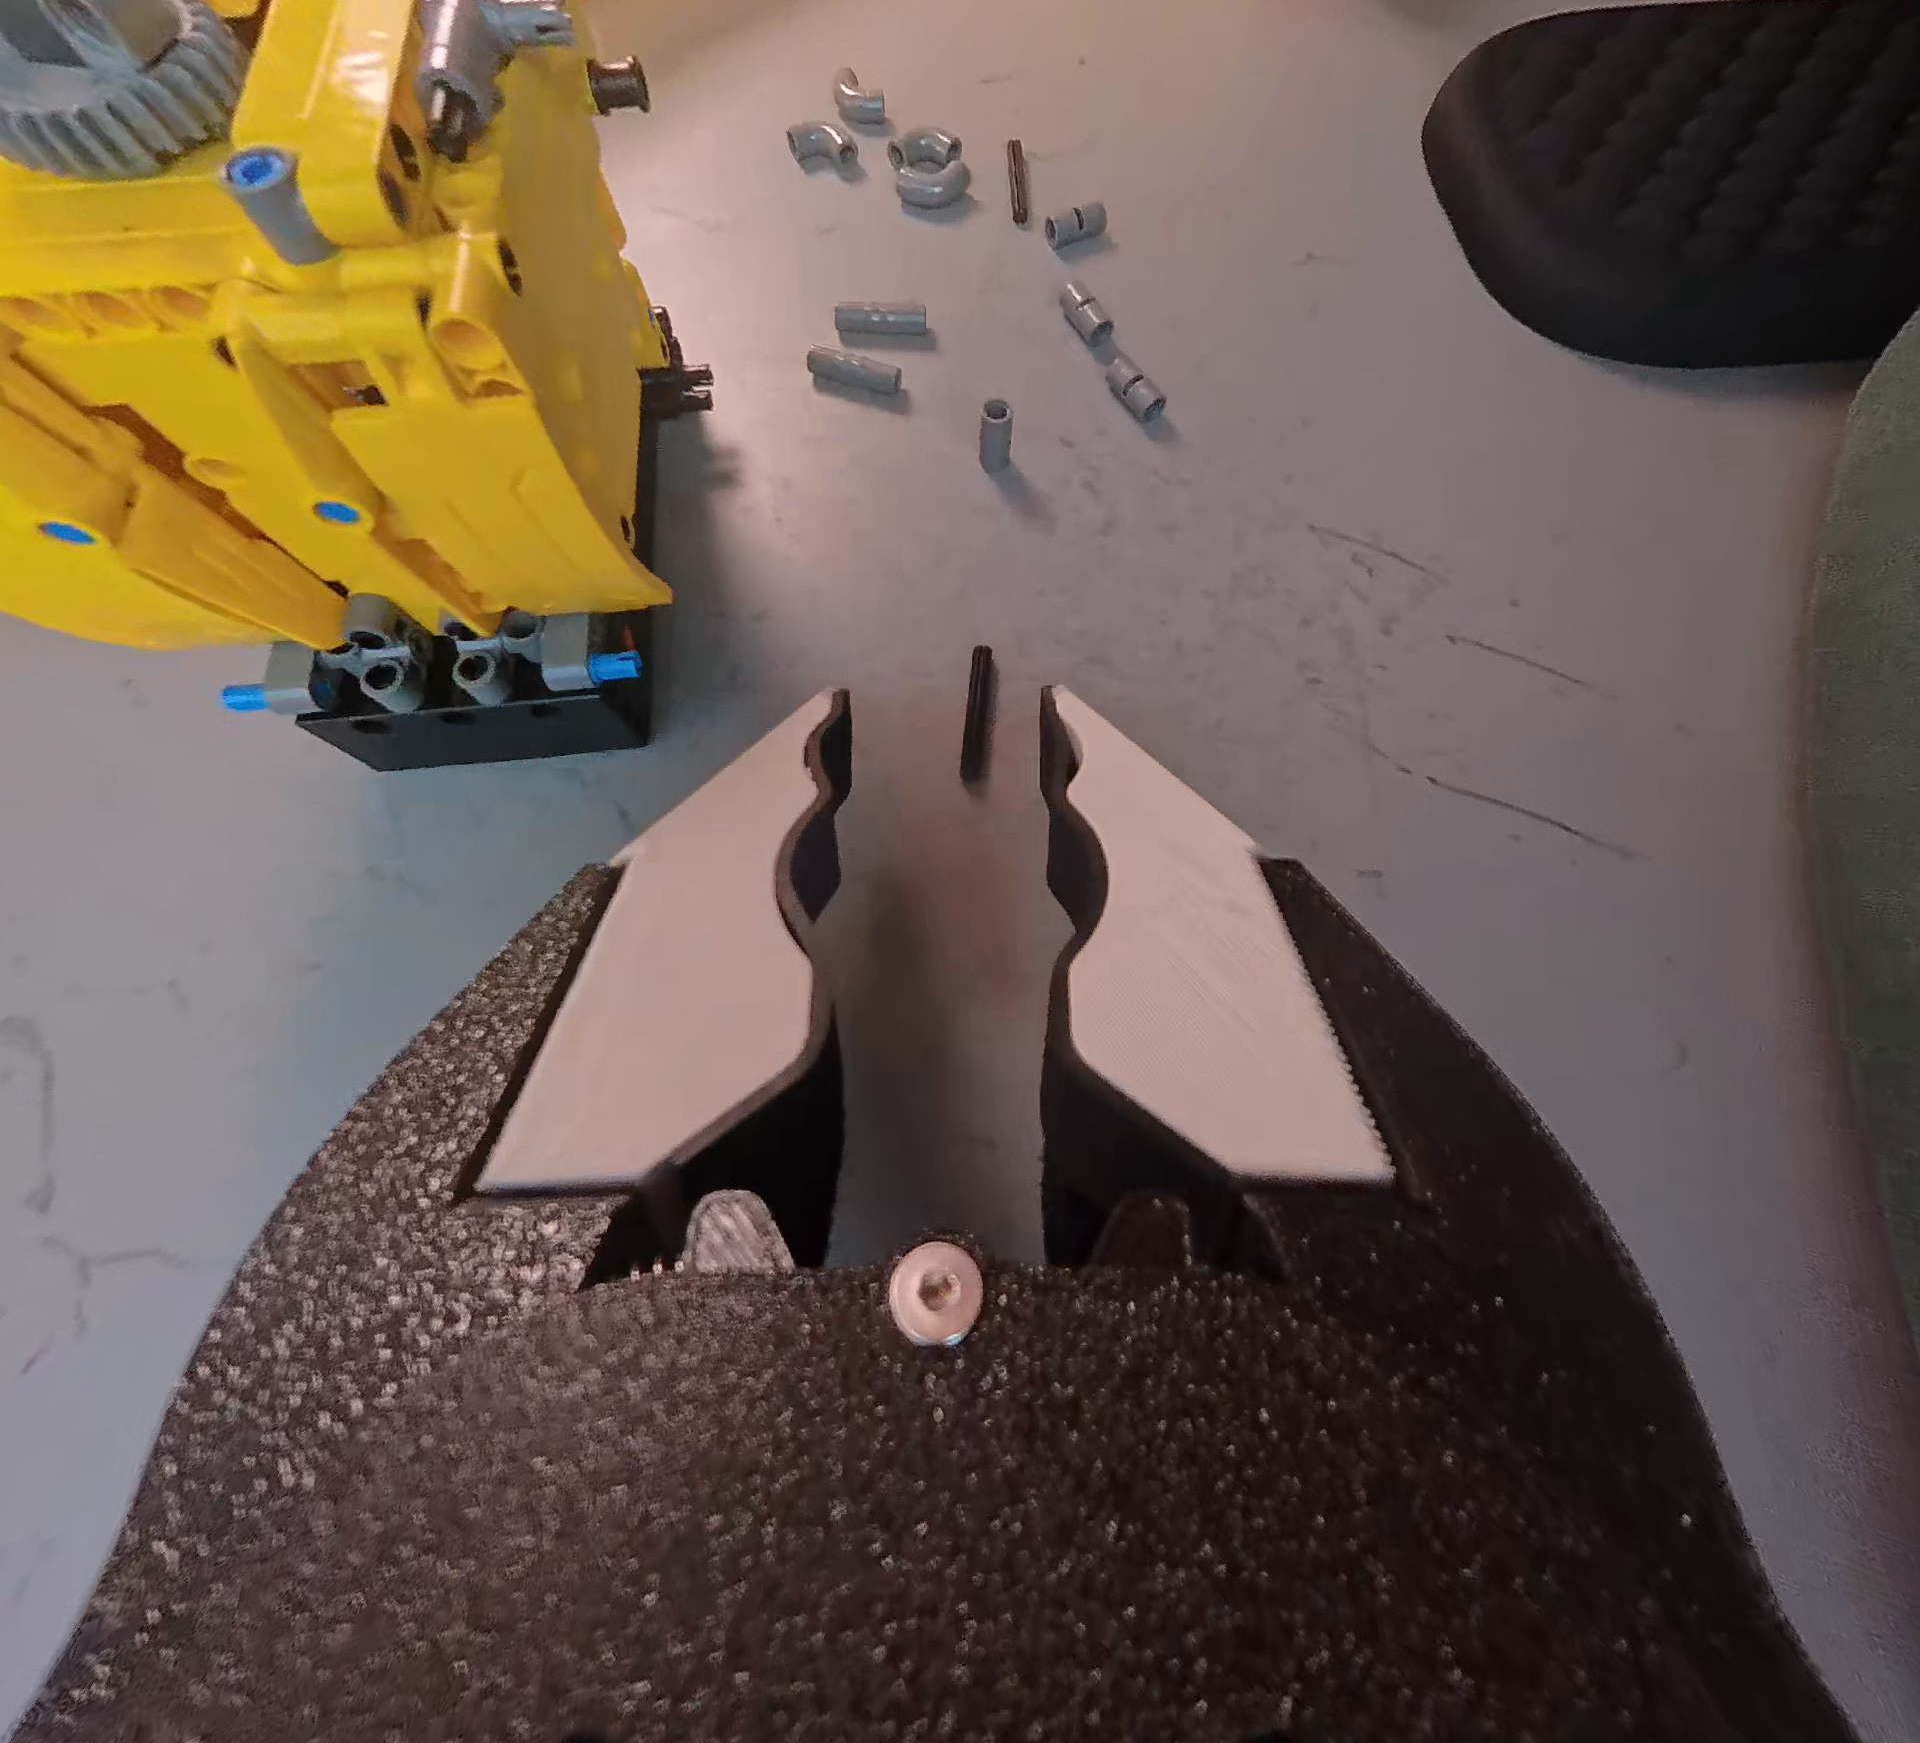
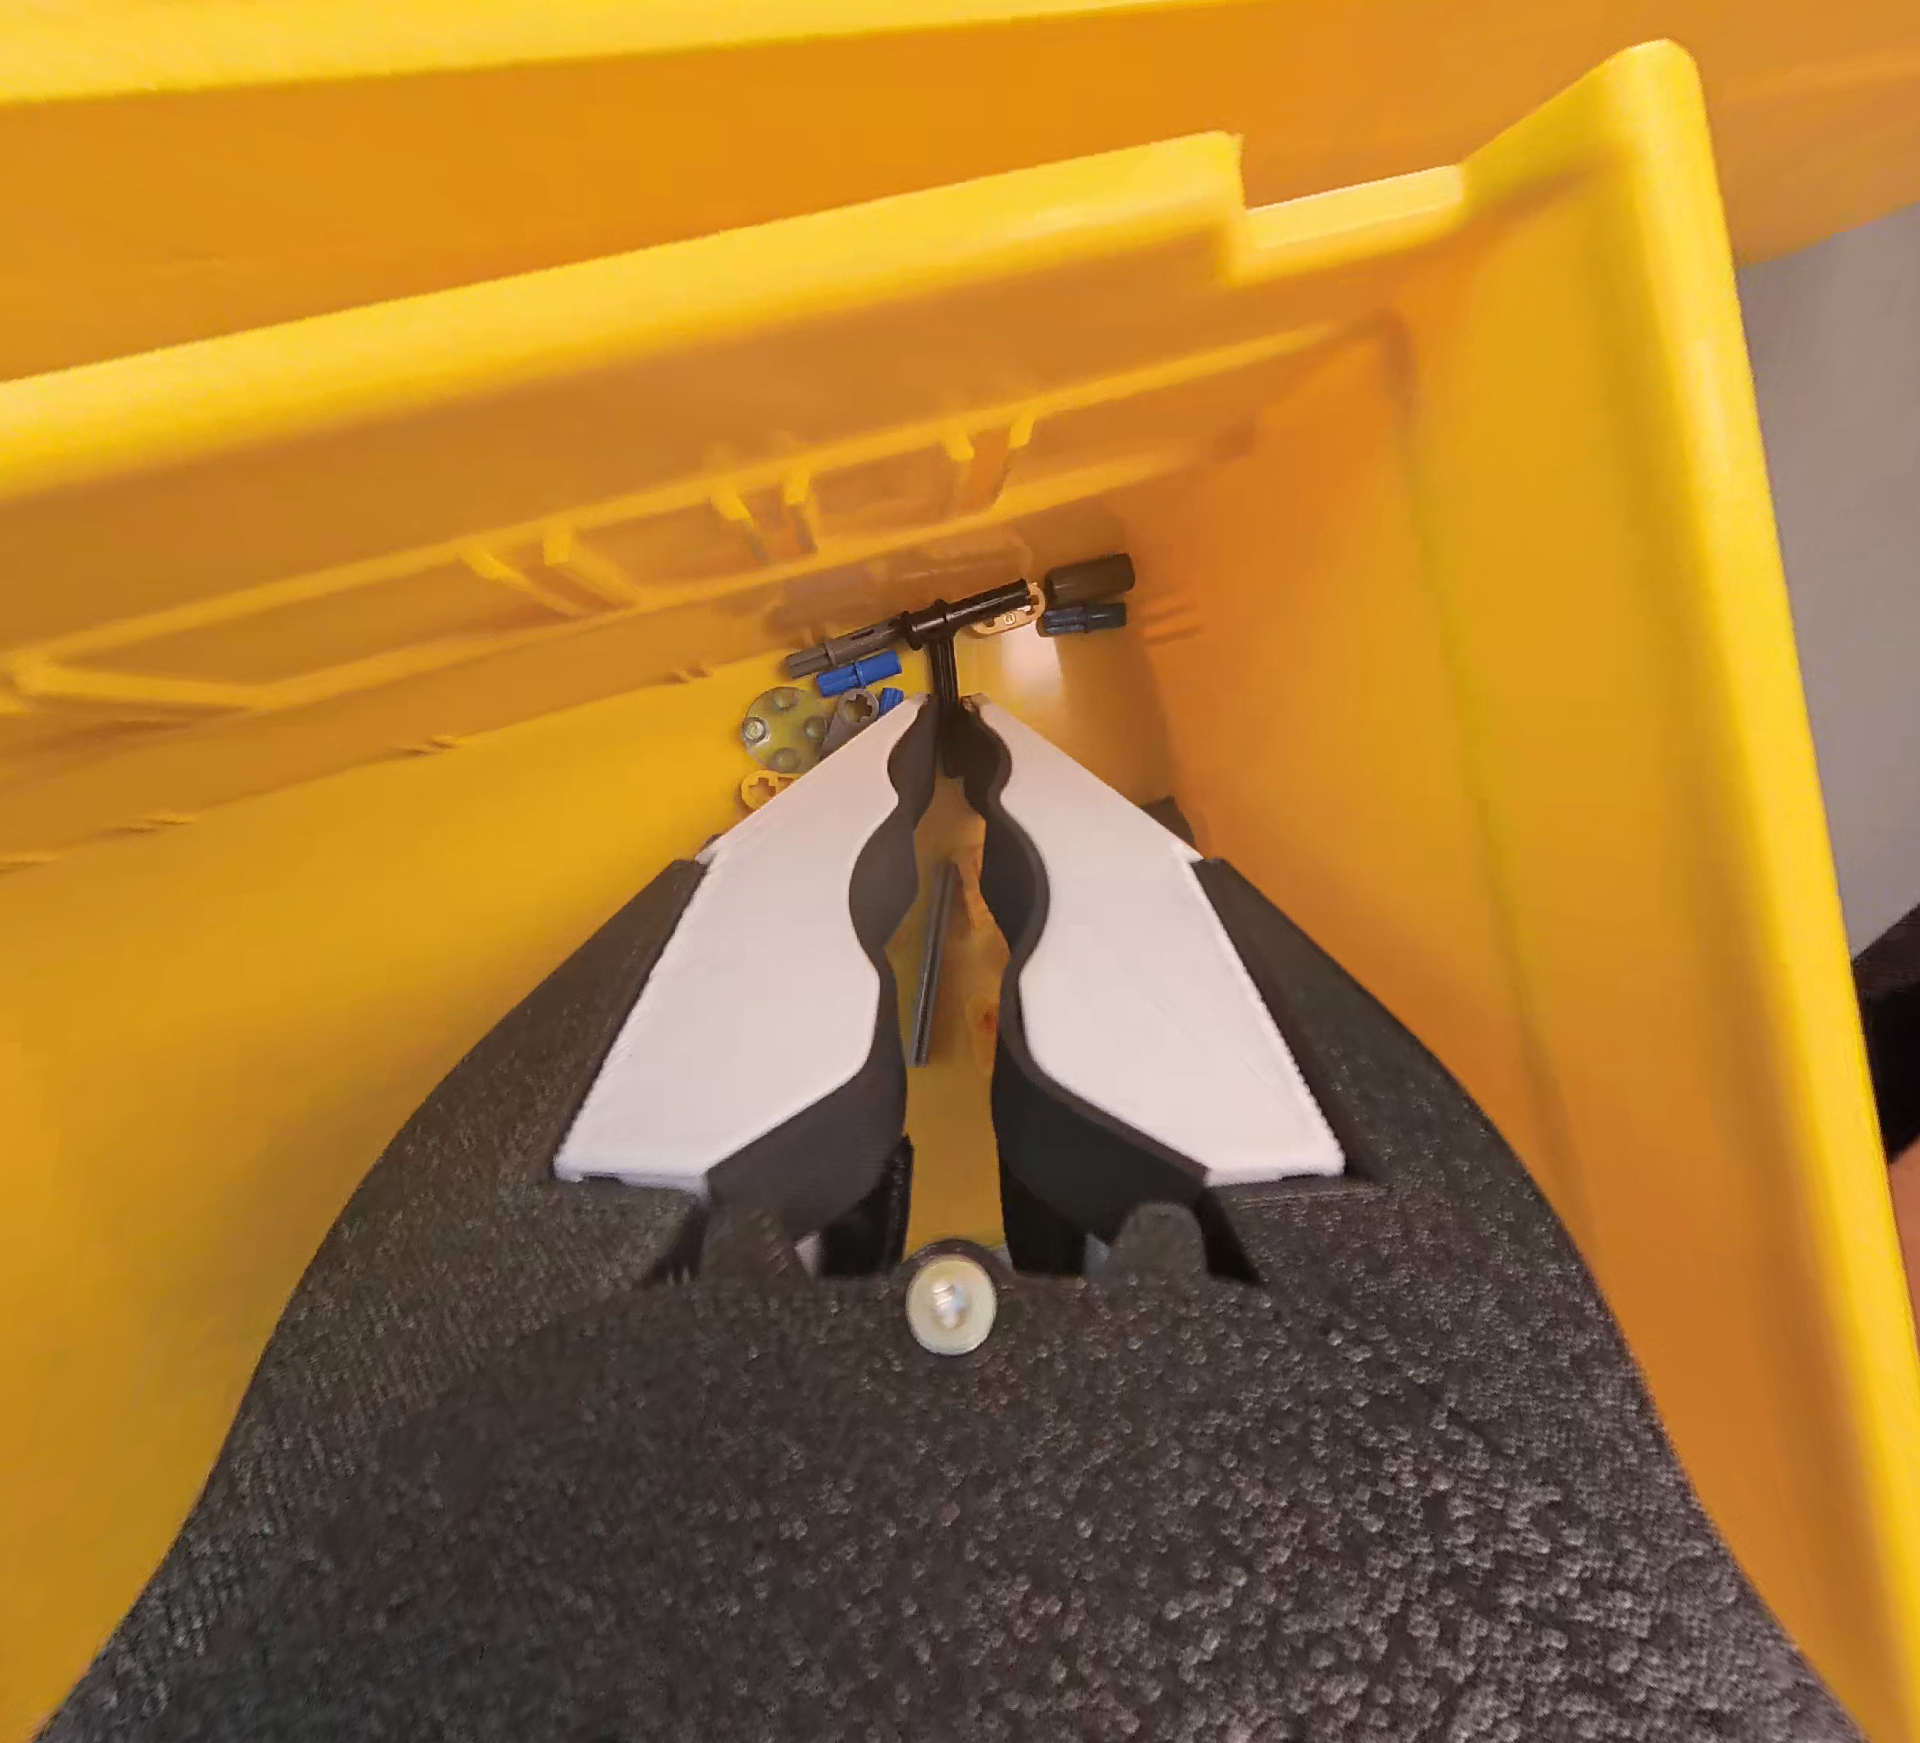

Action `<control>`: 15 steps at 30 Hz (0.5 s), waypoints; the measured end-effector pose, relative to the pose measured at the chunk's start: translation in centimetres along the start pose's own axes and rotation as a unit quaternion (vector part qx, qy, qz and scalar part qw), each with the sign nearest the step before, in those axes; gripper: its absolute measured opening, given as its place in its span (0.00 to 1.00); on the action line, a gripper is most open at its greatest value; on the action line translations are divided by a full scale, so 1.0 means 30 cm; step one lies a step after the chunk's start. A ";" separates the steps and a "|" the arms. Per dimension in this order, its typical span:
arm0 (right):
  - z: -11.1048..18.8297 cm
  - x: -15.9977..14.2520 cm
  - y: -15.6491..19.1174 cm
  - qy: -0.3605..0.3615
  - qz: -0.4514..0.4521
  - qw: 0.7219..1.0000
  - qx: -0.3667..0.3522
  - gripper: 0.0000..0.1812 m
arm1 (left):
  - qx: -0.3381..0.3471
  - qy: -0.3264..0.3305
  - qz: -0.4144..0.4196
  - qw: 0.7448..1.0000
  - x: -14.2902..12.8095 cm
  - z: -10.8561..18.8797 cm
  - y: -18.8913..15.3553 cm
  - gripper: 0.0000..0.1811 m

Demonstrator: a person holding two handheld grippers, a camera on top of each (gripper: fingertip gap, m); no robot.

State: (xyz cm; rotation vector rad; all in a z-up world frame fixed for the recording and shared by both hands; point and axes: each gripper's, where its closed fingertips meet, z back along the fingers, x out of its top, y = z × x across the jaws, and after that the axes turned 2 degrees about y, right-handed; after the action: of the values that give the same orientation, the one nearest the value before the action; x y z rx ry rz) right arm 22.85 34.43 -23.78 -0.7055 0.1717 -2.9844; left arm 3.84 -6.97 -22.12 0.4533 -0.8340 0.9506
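Lying on the grey table, a short black axle is seen between the fingertips of the left gripper, nearer the right-hand finger and touched by neither. Its long axis is aligned with the fingers, pointing straight ahead, and the jaws are held apart, released and empty. Farther ahead, small grey connector pieces are scattered, and a yellow brick-built model is stood just to the left.

The right gripper is lowered inside a yellow bin, its jaws clenched on the stem of a black T-shaped piece, whose crossbar is set squarely across the fingers. Loose blue and grey pins are gathered beside it on the bin floor.
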 end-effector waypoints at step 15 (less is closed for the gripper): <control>0.478 0.245 0.005 -0.207 -0.015 0.955 -0.213 0.02 | -0.061 -0.109 0.055 0.991 0.119 0.056 -0.042 0.19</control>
State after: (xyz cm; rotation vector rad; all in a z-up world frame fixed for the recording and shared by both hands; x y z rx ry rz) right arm 22.75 32.26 -7.81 -1.3619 0.7939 -2.7605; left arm 5.34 -6.88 -18.27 0.4130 -1.1191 0.9563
